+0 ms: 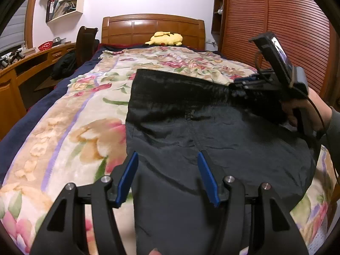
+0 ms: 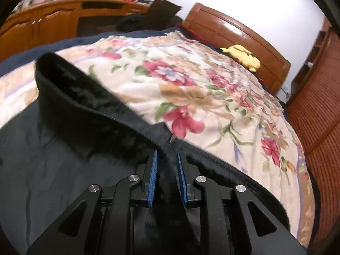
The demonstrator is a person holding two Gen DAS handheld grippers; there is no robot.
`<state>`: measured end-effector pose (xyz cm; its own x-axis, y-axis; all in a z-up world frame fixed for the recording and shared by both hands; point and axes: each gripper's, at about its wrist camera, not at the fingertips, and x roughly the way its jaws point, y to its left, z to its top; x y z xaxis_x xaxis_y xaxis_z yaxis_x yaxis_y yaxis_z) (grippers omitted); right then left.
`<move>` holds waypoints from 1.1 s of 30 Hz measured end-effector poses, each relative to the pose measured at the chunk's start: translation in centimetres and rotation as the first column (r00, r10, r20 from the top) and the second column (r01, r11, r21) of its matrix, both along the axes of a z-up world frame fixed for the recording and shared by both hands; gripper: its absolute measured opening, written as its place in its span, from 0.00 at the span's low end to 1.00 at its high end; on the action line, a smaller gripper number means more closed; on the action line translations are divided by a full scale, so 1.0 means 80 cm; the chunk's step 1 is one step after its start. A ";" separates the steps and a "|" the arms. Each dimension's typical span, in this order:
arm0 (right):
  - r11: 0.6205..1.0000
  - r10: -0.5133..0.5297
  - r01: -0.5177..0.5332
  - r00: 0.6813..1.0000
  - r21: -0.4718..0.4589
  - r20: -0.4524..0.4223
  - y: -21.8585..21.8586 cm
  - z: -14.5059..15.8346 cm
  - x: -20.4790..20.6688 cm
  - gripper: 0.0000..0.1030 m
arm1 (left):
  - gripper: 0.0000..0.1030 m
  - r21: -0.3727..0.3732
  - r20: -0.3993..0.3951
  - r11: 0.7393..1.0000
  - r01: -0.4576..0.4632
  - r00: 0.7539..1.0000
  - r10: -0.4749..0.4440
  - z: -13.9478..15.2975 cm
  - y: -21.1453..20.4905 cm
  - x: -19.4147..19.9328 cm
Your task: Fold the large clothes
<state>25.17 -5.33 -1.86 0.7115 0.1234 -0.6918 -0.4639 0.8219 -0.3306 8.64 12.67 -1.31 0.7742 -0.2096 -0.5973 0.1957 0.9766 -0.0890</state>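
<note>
Black trousers [image 1: 212, 131] lie spread on the flowered blanket [image 1: 70, 131] that covers our bed [image 1: 25, 123], waistband toward the wooden headboard [image 1: 153, 28] and legs running back toward us. The cloth is mostly flat, with shallow creases near the middle seam.

Our left tongs [image 1: 167, 178] hang over the lower part of the trousers with the blue pads [image 1: 127, 178] well apart; the fabric lies beneath them and neither pad presses on it.

Our right tongs [image 2: 167, 178] sit at the waistband, on the edge nearest the slatted wardrobe [image 1: 276, 31]. In the right wrist view the blue pads stand close together with a bunch of the black waistband between them, and the cloth rises into the gap, so we read this as a pinch on the trousers. From the left wrist view we see the same tool [image 1: 274, 78] from the side, a hand [image 1: 303, 112] wrapped round its grip, its tip buried in the gathered waistband.

A yellow plush toy [image 1: 164, 38] rests against the headboard, well apart from the trousers. Beside the bed runs a wooden table [image 1: 31, 59] with a red basket [image 1: 45, 45] on it, and white shelves [image 1: 63, 0] hang above.
</note>
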 end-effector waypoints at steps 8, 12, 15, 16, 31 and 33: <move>0.995 -0.029 0.026 0.999 0.096 0.036 -0.025 0.033 0.003 0.46 | 0.56 -0.020 0.004 1.000 0.015 1.000 -0.015 0.000 0.004 0.000; 0.992 -0.051 0.043 0.996 0.116 0.068 -0.065 0.059 -0.016 0.51 | 0.56 -0.018 0.009 1.000 0.016 1.000 -0.016 0.000 0.002 -0.002; 0.988 -0.083 0.067 0.990 0.141 0.110 -0.112 0.081 -0.034 0.54 | 0.56 -0.027 0.007 0.999 0.029 1.000 -0.029 0.001 -0.002 -0.004; 0.985 -0.101 0.082 0.988 0.153 0.120 -0.133 0.087 -0.044 0.55 | 0.56 -0.027 0.008 0.999 0.033 0.999 -0.033 0.001 -0.004 -0.004; 0.936 -0.292 0.283 0.956 0.208 0.014 -0.301 0.055 -0.101 0.57 | 0.56 -0.005 0.022 0.996 0.084 0.996 -0.084 0.008 -0.035 -0.010; 0.925 -0.311 0.310 0.950 0.218 -0.033 -0.311 0.043 -0.093 0.57 | 0.56 -0.004 0.022 0.996 0.087 0.996 -0.087 0.008 -0.036 -0.010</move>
<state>17.75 -30.20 1.58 0.7401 0.0431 -0.6711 -0.1733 0.9765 -0.1284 7.85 9.79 -0.69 0.7659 -0.2797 -0.5789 0.2817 0.9554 -0.0888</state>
